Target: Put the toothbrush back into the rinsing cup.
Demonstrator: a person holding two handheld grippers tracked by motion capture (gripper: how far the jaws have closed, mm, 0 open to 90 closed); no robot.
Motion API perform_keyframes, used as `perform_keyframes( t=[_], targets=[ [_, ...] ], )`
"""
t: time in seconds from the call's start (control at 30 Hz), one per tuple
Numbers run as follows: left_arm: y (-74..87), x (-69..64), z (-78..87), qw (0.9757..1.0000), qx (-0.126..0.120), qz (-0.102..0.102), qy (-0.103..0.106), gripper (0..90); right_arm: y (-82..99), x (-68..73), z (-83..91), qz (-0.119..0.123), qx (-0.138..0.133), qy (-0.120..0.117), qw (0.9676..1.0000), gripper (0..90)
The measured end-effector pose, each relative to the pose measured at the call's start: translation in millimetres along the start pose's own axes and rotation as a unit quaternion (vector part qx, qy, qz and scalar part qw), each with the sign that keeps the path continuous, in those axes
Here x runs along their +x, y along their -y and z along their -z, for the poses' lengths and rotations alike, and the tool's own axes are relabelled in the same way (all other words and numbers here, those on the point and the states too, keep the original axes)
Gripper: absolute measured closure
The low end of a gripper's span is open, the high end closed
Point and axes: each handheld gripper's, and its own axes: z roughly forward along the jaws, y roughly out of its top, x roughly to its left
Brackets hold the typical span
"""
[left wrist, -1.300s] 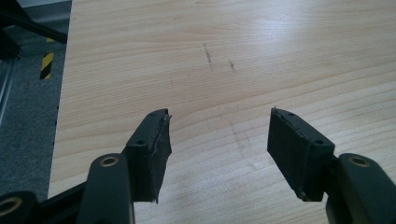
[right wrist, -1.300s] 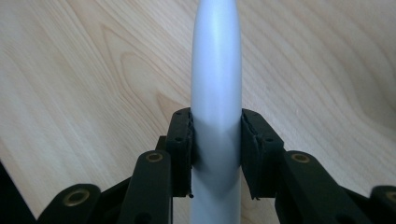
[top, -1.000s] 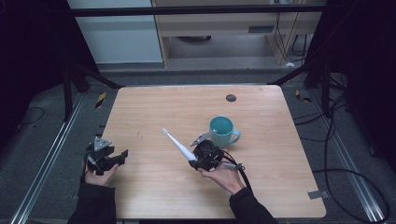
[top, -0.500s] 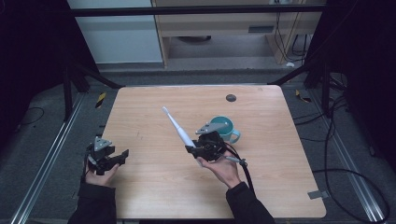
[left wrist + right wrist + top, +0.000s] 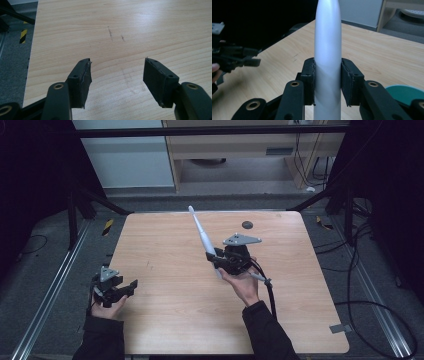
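A long white tapered stick (image 5: 201,232) slants up and away from my right gripper (image 5: 216,260), which is shut on its thicker lower part above the middle of the wooden table (image 5: 165,240). In the right gripper view both pads press the stick (image 5: 327,45), and a teal mug's rim (image 5: 404,93) shows at the bottom right, below the jaws. My left gripper (image 5: 131,285) rests open at the table's front left edge with nothing between its fingers (image 5: 82,75). From the right gripper view, the left gripper (image 5: 249,61) shows at far left.
A small dark round mark (image 5: 247,224) lies near the table's back right. The right gripper's cable (image 5: 270,292) trails toward the front edge. Wooden shelving (image 5: 240,150) and dark frame legs (image 5: 320,195) stand behind the table.
My right gripper has risen and moved back over the teal mug, covering it in the high view, and the white stick has tilted steeper. The left gripper stayed put.
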Motion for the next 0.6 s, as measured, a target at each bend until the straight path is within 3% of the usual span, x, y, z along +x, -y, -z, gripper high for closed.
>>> perform_keyframes(
  t=[0.3,0.6],
  targets=[
    [-0.4,-0.1,0.8,1.0,-0.004,0.002,-0.001,39.5,-10.2,-22.2,1.7,-0.02,-0.043,0.025,0.9986,66.5],
    [-0.5,-0.1,1.3,1.0,-0.006,0.002,-0.001,39.5,-14.2,-36.4,-0.7,-0.028,-0.056,0.047,0.9969,66.5]
  ],
)
